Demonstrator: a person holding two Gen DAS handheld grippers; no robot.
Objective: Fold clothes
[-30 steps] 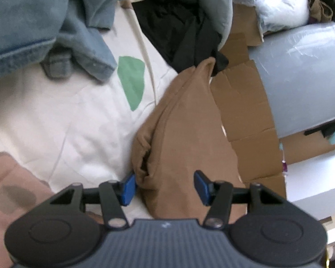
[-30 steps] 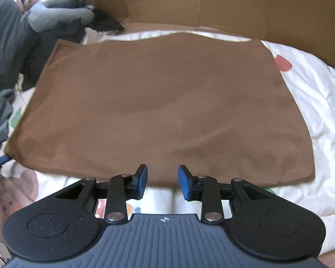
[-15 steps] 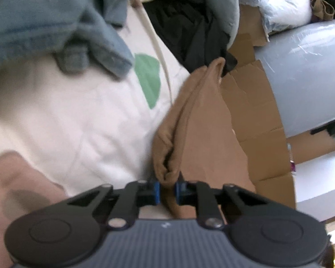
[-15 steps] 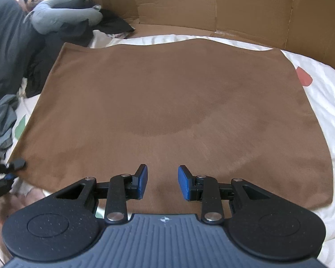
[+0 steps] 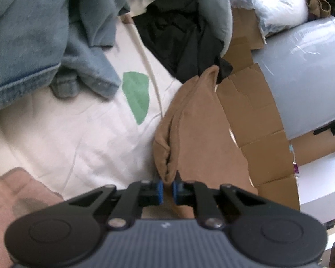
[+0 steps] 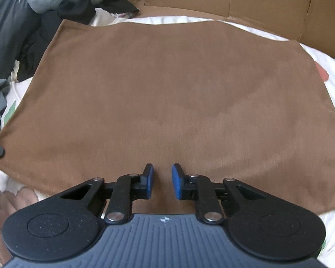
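- In the upper left of the left wrist view, blue jeans (image 5: pixel 33 51) lie in a heap on the white bed sheet (image 5: pixel 67 138).
- In the lower middle of that view, the left gripper (image 5: pixel 166 189) is clamped tight on a bunched corner of the brown cloth (image 5: pixel 198 129).
- On the right side of that view, a cardboard wall (image 5: pixel 254 120) stands next to the cloth.
- In the right wrist view, the brown cloth (image 6: pixel 167 93) lies flat and fills the middle of the frame.
- At the bottom middle, the right gripper (image 6: pixel 162 183) hangs over the near edge of the cloth. Its jaws are closing, with cloth under them but nothing pinched yet.
- The step looks like taking hold of the near edge to start a fold.
- Next, the right gripper likely needs to pinch that edge. Then both could lift and carry it to the far side.
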